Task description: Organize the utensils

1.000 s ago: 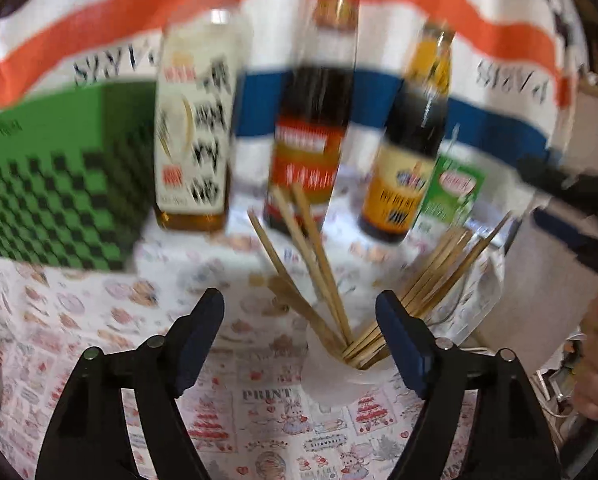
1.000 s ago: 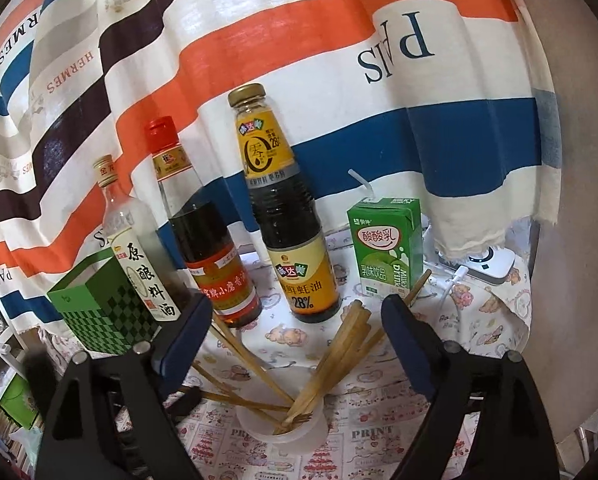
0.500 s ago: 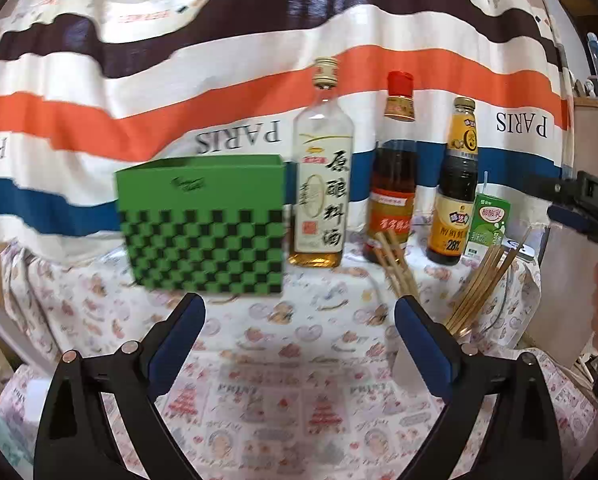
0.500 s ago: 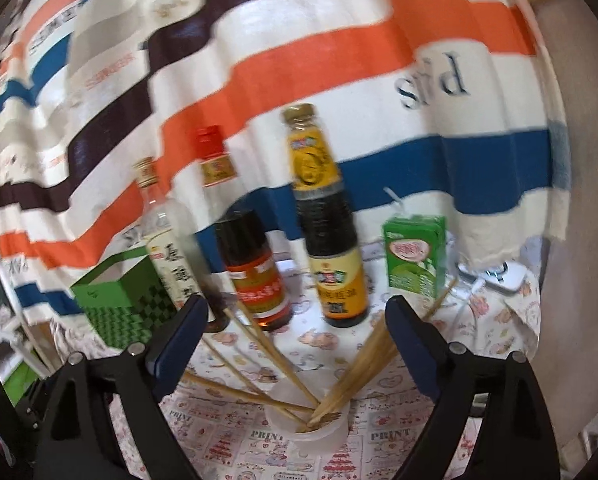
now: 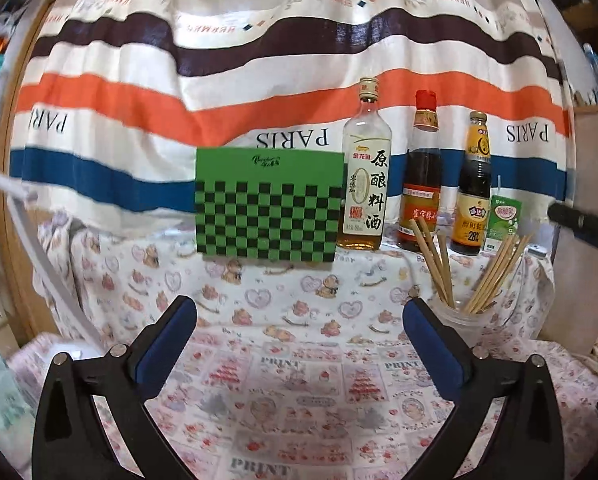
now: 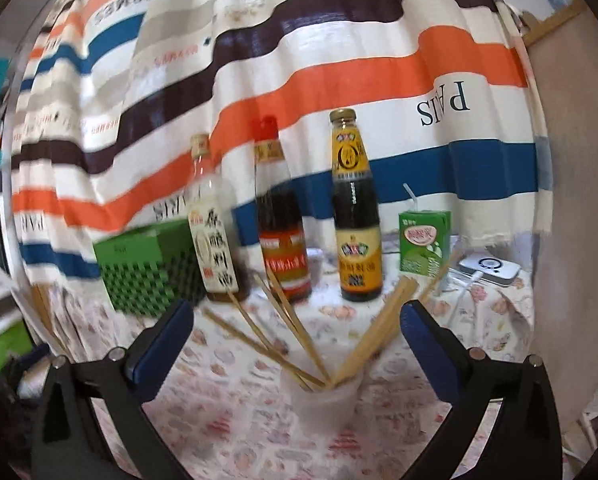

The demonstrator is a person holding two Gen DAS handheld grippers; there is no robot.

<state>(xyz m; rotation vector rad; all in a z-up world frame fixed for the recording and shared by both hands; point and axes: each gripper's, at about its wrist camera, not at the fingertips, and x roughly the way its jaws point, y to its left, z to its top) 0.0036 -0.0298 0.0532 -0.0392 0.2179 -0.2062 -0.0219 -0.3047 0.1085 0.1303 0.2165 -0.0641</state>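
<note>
Several wooden chopsticks (image 6: 295,340) stand fanned out in a translucent white cup (image 6: 325,404) on the printed tablecloth; in the left wrist view the chopsticks (image 5: 487,276) and the cup (image 5: 459,320) are at the right. My right gripper (image 6: 297,340) is open and empty, with the cup low between its jaws. My left gripper (image 5: 299,336) is open and empty, left of the cup and well back from it.
A green checkered box (image 5: 269,204) stands at the back beside three sauce bottles (image 5: 365,184) and a green drink carton (image 5: 505,220). A striped curtain (image 5: 259,80) hangs behind. A white device with a cable (image 6: 489,268) lies at the right edge.
The left gripper has pulled back and swung left, away from the cup, so the box is now centred. The right gripper has drawn back a little from the cup.
</note>
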